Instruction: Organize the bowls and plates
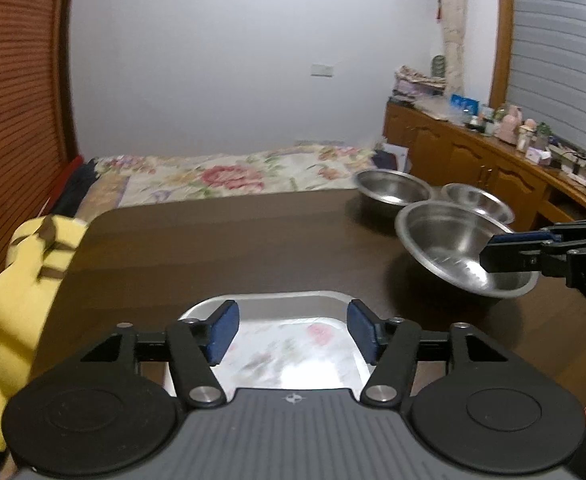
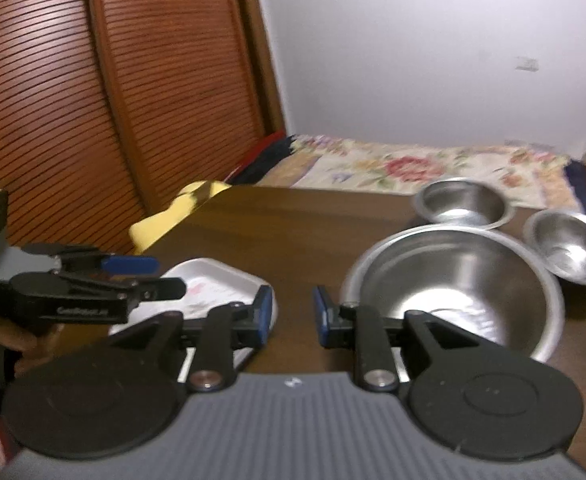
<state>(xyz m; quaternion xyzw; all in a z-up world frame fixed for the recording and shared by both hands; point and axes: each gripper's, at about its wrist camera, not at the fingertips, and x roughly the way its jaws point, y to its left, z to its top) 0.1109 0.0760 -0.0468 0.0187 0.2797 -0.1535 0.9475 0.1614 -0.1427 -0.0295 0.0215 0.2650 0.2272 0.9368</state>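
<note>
A white rectangular plate (image 1: 289,344) with a faint floral print lies at the near edge of the dark wooden table (image 1: 221,248). My left gripper (image 1: 291,330) is open, its blue pads spread above the plate. A large steel bowl (image 1: 457,248) sits to the right, with two smaller steel bowls (image 1: 393,188) (image 1: 475,200) behind it. In the right wrist view my right gripper (image 2: 291,312) is open and empty, between the plate (image 2: 213,288) and the large bowl (image 2: 453,292). The left gripper (image 2: 149,276) shows there over the plate.
A yellow soft toy (image 1: 21,292) sits off the table's left edge. A bed with a floral cover (image 1: 229,176) lies behind the table. A wooden cabinet (image 1: 473,160) with clutter runs along the right. A slatted wooden door (image 2: 93,100) stands left.
</note>
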